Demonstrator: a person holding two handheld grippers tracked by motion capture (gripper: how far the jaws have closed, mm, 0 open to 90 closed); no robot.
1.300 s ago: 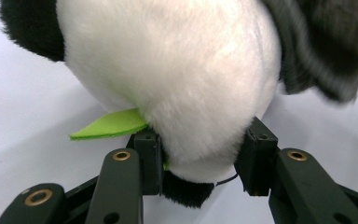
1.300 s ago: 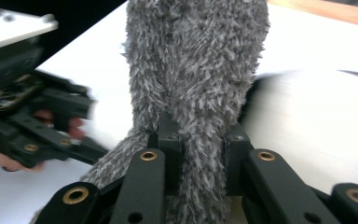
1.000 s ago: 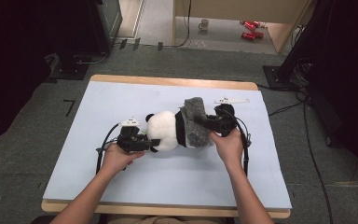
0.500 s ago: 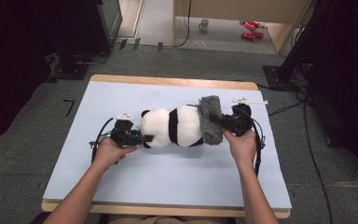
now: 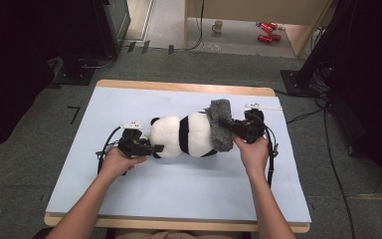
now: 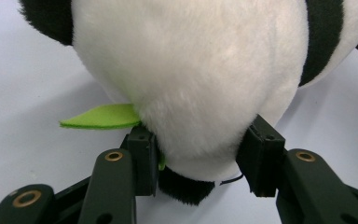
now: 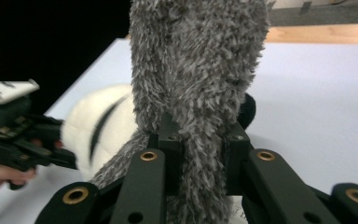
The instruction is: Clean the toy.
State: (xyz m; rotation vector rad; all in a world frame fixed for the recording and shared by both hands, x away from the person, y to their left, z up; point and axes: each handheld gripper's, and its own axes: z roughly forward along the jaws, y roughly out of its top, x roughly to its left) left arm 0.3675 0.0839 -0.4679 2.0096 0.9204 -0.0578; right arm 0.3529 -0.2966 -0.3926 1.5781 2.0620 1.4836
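A black-and-white panda plush [image 5: 184, 135] lies on its side across the light blue table cover [image 5: 129, 99]. My left gripper [image 5: 153, 148] is at its left end; in the left gripper view my left gripper [image 6: 200, 161] has white fur [image 6: 191, 70] bulging between both pads. These jaws have just been opening, and the fur still touches both pads. A green felt leaf [image 6: 102, 116] sticks out beside the left pad. My right gripper [image 5: 235, 130] is shut on a grey fuzzy cloth [image 5: 220, 124] draped over the panda's right end. The right gripper [image 7: 200, 149] pinches a fold of the grey fuzzy cloth [image 7: 200, 60].
A thin white strip [image 5: 263, 105] lies near the table's far right corner. Cables trail from both grippers over the cover. The wooden table edge [image 5: 179, 85] runs along the back. On the floor beyond are a mug [image 5: 218, 26] and red cans [image 5: 266, 31].
The hands have drawn apart, the left one leftward and the right one rightward. The panda now lies stretched out longer, and the grey cloth has shifted right with the right gripper.
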